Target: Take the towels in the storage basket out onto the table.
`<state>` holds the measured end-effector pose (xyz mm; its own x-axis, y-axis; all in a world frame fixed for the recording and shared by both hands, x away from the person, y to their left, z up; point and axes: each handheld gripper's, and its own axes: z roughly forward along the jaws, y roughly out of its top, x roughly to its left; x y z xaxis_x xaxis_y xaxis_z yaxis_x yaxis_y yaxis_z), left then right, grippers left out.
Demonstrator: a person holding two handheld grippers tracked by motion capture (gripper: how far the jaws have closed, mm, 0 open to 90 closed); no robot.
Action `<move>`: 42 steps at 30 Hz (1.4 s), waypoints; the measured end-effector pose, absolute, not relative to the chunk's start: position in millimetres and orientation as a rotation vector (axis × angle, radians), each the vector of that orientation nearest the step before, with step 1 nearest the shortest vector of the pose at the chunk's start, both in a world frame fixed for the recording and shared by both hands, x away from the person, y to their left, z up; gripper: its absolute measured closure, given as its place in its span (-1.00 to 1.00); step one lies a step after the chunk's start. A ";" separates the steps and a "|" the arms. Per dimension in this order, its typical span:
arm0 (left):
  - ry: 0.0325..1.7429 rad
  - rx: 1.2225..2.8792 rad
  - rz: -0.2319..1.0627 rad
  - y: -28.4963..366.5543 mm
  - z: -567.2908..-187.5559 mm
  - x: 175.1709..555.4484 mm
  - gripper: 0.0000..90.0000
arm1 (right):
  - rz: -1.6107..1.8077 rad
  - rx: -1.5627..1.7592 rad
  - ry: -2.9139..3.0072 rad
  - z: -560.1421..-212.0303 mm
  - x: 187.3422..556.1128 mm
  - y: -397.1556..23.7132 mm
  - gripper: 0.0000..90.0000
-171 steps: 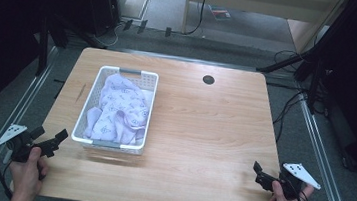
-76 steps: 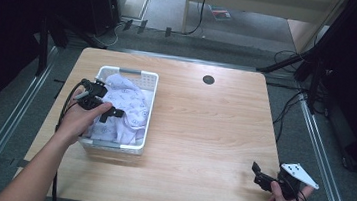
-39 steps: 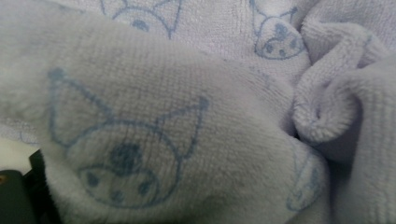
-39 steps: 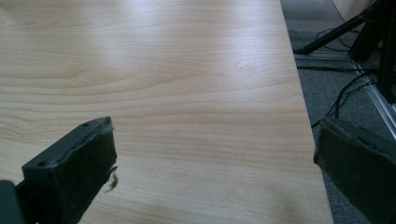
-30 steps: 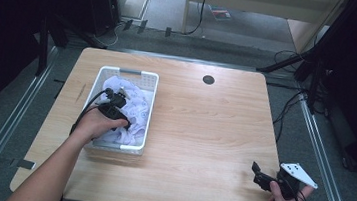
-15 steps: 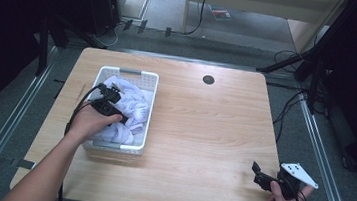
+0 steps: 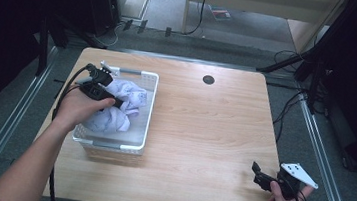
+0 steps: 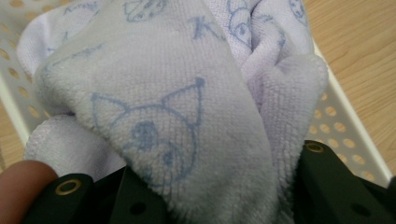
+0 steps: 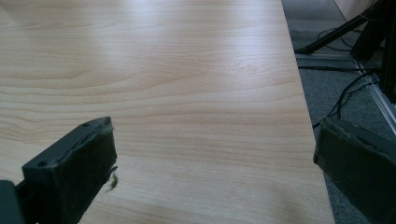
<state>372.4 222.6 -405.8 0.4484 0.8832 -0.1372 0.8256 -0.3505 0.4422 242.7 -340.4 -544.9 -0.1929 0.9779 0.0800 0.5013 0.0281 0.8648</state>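
Observation:
A white perforated basket (image 7: 112, 146) stands on the left of the wooden table and holds pale lilac towels (image 7: 130, 99) printed with blue cartoon faces. My left gripper (image 7: 114, 100) is over the basket, shut on a fold of one towel, which bunches up under the hand. In the left gripper view the towel (image 8: 187, 88) is pinched between both black jaws of my left gripper (image 8: 196, 189), with the basket wall (image 8: 345, 154) behind it. My right gripper (image 7: 257, 175) rests at the table's front right corner. Seen in its own view, the right gripper (image 9: 215, 154) is open with nothing between its jaws.
A small dark round hole (image 7: 208, 79) sits near the table's far edge. Bare wood (image 7: 203, 133) stretches between the basket and the right hand. Cables and stand legs (image 7: 290, 67) lie on the floor beyond the far right corner.
The left hand has risen over the basket with the towel in its jaws, and the cloth is drawn up with it. The right hand has stayed put.

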 end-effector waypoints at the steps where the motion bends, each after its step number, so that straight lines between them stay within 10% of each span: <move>1: 1.434 2.254 0.172 222.6 -405.8 372.4 0.38 | 1.090 1.505 1.747 -544.9 242.7 -340.4 -1.00; 42: 1.240 2.305 0.263 156.8 -304.3 381.7 0.37 | 1.089 1.506 1.746 -544.9 242.7 -340.6 -1.00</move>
<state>381.7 156.8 -304.3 0.5651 0.8223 -0.0669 0.7246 -0.4559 0.5168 242.7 -340.6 -544.9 -0.1916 0.9782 0.0796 0.5016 0.0279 0.8646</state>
